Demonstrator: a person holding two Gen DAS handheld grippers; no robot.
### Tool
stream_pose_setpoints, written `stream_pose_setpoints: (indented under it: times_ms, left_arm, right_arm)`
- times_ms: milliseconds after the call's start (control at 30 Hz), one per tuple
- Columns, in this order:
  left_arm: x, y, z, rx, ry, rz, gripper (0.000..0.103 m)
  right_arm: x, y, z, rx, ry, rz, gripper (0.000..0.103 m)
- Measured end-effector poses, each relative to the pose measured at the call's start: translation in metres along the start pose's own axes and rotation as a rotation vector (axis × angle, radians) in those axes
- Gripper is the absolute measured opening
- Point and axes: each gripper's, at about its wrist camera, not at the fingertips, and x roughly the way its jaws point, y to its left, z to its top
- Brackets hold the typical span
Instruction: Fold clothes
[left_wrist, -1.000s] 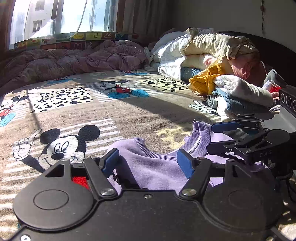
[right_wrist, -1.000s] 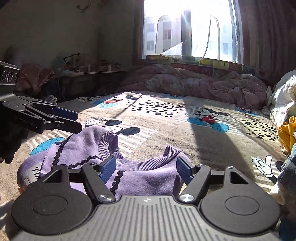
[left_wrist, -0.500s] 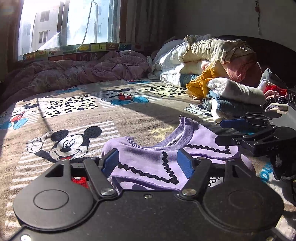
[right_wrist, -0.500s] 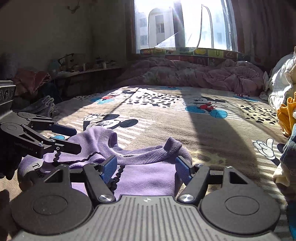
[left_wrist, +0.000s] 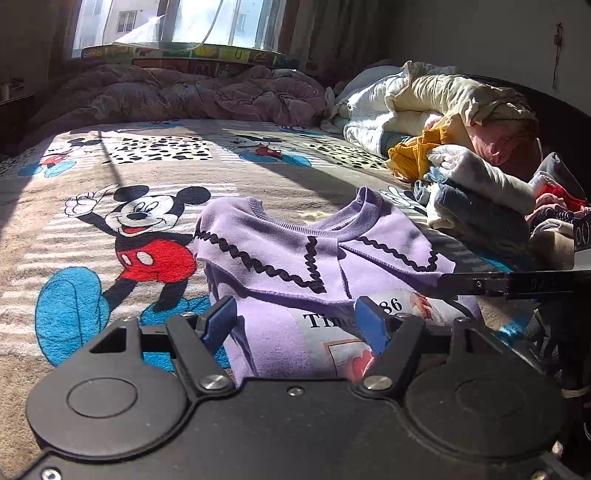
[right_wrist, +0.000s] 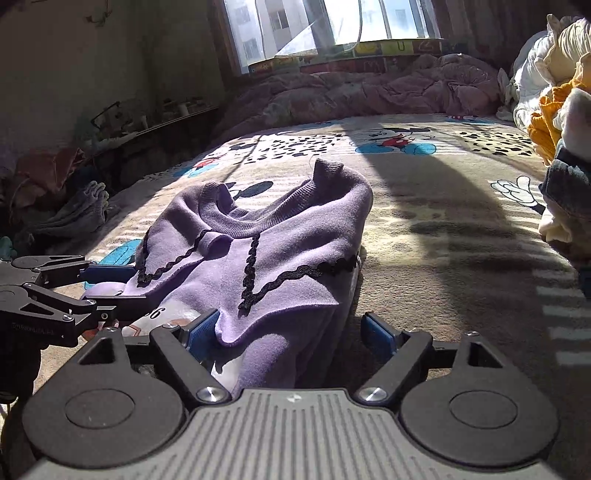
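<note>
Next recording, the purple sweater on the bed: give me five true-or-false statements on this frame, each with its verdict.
1. The purple sweater with black zigzag trim lies on the Mickey Mouse bedspread. True.
2. The left gripper is shut. False: its blue pads stand apart over the sweater.
3. A pile of unfolded clothes sits beyond the sweater's right side. True.
4. The sweater's collar is green. False: it is ribbed purple.
5. The right gripper is open. True.
</note>
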Motion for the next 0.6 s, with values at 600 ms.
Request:
stream_pose_setpoints:
  times_ms: [600]
  left_arm:
    - [0.047, 0.049, -0.016, -0.692, 0.129, -0.061, 0.076]
  right_arm:
    - [0.044, -0.027, -0.002, 0.530, 0.145, 0.126, 0.085]
